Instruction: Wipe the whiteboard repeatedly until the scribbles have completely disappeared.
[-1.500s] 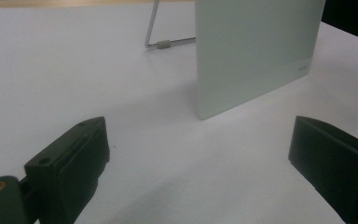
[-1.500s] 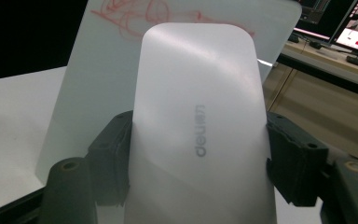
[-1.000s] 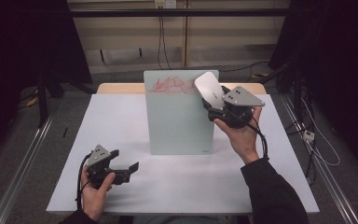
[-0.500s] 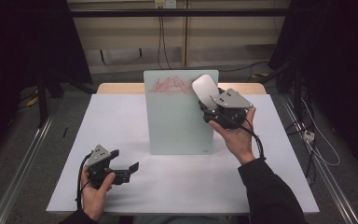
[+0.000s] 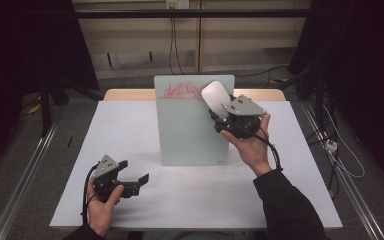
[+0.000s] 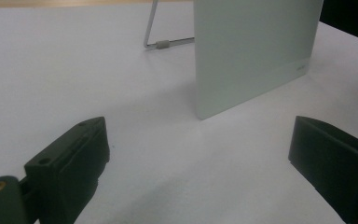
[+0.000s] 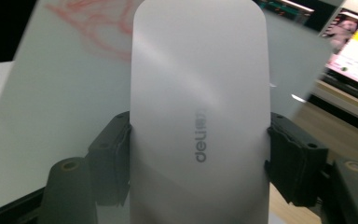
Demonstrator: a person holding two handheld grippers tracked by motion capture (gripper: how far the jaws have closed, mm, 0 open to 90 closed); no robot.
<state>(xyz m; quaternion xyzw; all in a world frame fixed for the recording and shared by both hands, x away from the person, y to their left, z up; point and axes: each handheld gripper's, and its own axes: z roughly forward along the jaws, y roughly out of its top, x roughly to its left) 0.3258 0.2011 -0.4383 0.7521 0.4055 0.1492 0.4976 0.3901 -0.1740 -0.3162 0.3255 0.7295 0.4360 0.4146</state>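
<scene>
There was one glass board (image 5: 192, 120), standing upright on one white table (image 5: 130, 130), with one patch of red scribble (image 5: 180, 91) near its top edge. One white eraser (image 5: 214, 96), marked "deli", and two grippers were in play.

The right gripper (image 5: 219, 112) was raised at the board's upper right corner, held from below by the right hand (image 5: 252, 147), palm up, forearm rising from the table's near edge. Its jaws were clamped on the eraser's two long sides; in the right gripper view the eraser (image 7: 198, 116) stood up between the jaws, reaching well past their tips, its flat face toward the camera. The scribble (image 7: 95, 28) lay just beyond it, up and to the left on the board (image 7: 51, 107).

The left gripper (image 5: 137, 182) rested low by the table's near edge in the left hand (image 5: 102, 205), level, pointing toward the board's base. Its jaws stood wide apart with nothing between them; the board's lower corner (image 6: 251, 60) lay ahead of them, apart.
</scene>
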